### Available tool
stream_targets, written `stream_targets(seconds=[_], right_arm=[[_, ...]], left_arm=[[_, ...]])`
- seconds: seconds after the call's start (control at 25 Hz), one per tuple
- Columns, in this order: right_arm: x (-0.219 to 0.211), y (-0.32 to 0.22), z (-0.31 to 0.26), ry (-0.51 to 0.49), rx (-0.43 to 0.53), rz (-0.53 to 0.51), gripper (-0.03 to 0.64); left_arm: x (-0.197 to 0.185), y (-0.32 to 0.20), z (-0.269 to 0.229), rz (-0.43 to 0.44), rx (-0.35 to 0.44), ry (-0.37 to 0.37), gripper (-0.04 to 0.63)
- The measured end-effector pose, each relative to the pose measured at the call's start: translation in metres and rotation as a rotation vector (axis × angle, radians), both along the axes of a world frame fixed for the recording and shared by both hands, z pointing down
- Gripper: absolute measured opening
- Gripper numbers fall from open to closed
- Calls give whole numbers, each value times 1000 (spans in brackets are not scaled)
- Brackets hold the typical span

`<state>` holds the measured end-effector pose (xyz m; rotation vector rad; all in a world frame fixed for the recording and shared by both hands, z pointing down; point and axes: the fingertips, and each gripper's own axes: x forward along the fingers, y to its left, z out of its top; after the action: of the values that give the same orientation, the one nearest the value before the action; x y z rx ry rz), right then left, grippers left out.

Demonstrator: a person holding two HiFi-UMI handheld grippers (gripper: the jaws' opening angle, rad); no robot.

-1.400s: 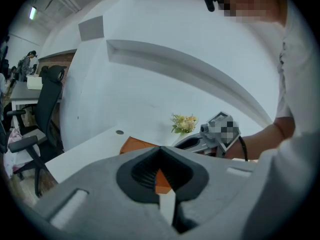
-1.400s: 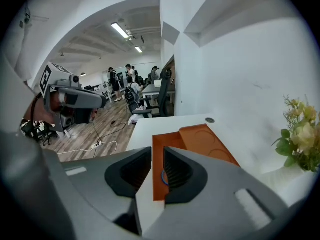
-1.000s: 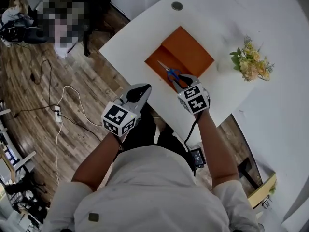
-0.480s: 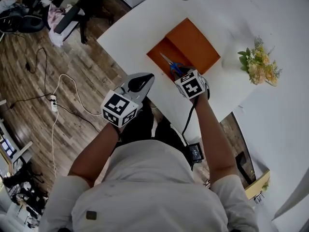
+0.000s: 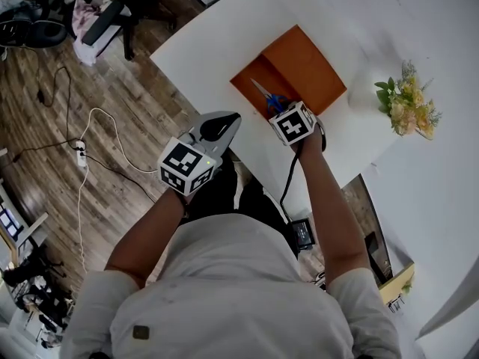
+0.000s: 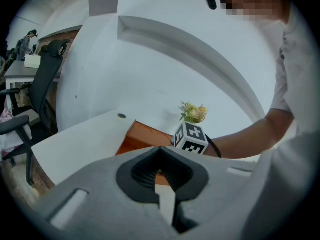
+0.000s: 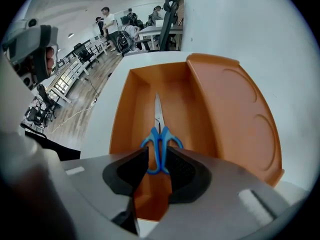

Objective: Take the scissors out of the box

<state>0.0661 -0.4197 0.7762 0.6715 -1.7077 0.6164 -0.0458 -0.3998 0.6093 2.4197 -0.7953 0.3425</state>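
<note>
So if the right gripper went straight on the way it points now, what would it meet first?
The scissors: their blue handles lie between the jaws of the right gripper, which have just been opening and don't seem to press them. Just past them is probably the floor of the orange box.

Yellow flowers [image 5: 408, 109] stand on the white table [image 5: 217, 36]; a white cable [image 5: 78, 200] lies on the wooden floor [image 5: 45, 96].

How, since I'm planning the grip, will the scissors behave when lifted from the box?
Probably stiff and light: the scissors look slim, with thin blades. Lying flat in the orange box, they'd likely slide, not roll. The looped blue handles might pivot when pinched.
</note>
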Motion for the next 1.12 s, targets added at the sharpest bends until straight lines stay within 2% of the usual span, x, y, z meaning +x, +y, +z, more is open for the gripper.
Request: stream_targets(seconds=[0.32, 0.6, 0.8, 1.12], right_arm=[[-1, -6, 11, 81, -25, -46, 132], [0, -9, 15, 91, -50, -58, 132], [-2, -8, 15, 100, -27, -94, 116], [-3, -7, 14, 86, -6, -96, 100]], left_arm=[[-3, -2, 3, 1, -14, 5, 5], [-6, -7, 6, -5, -19, 6, 5], [-7, -8, 5, -8, -18, 9, 5], [-3, 0, 3, -6, -13, 6, 5]])
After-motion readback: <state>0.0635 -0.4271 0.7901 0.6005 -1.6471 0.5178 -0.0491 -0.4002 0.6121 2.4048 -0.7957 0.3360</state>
